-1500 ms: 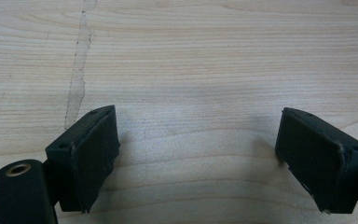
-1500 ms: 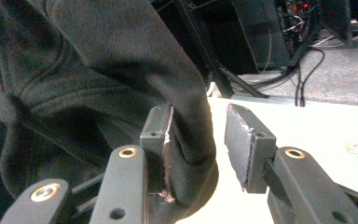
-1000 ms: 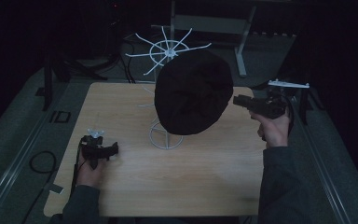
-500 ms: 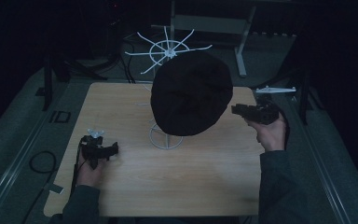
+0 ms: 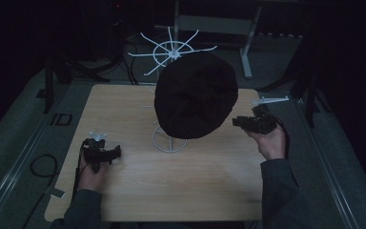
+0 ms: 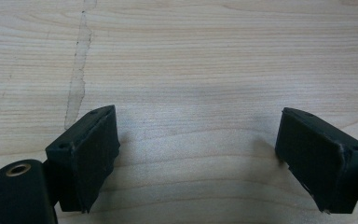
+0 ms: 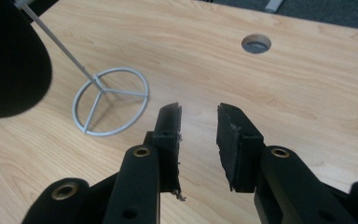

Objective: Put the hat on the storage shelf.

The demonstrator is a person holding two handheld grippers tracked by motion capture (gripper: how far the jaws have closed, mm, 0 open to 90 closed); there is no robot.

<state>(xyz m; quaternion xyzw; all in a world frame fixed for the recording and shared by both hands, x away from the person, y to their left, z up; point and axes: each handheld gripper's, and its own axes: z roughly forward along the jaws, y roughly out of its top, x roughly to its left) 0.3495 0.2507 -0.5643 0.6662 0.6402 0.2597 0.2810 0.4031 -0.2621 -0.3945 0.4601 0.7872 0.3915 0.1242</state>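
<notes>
A black hat point(image 5: 195, 95) hangs on a white wire stand, hiding its pole; the ring base point(image 5: 169, 140) stands mid-table and the spoked top point(image 5: 171, 50) shows behind the hat. In the right gripper view the hat point(image 7: 9, 60) is at upper left and the base ring point(image 7: 111, 101) lies ahead to the left. My right gripper point(image 5: 236, 121) hovers just right of the hat, apart from it, its jaws open with nothing between them point(image 7: 198, 116). My left gripper point(image 5: 116, 151) rests low at the table's near left, open wide over bare wood point(image 6: 196, 154).
The wooden table point(image 5: 195, 191) has a round cable hole point(image 7: 256, 43) ahead of the right gripper. A pale streak point(image 6: 77, 88) marks the wood by the left gripper. Cables point(image 5: 38, 167) lie on the floor at left and a desk leg point(image 5: 248, 47) stands at the back.
My right gripper has drawn back from the hat's right edge, down and toward the near side. The left gripper and the hat have stayed where they were.
</notes>
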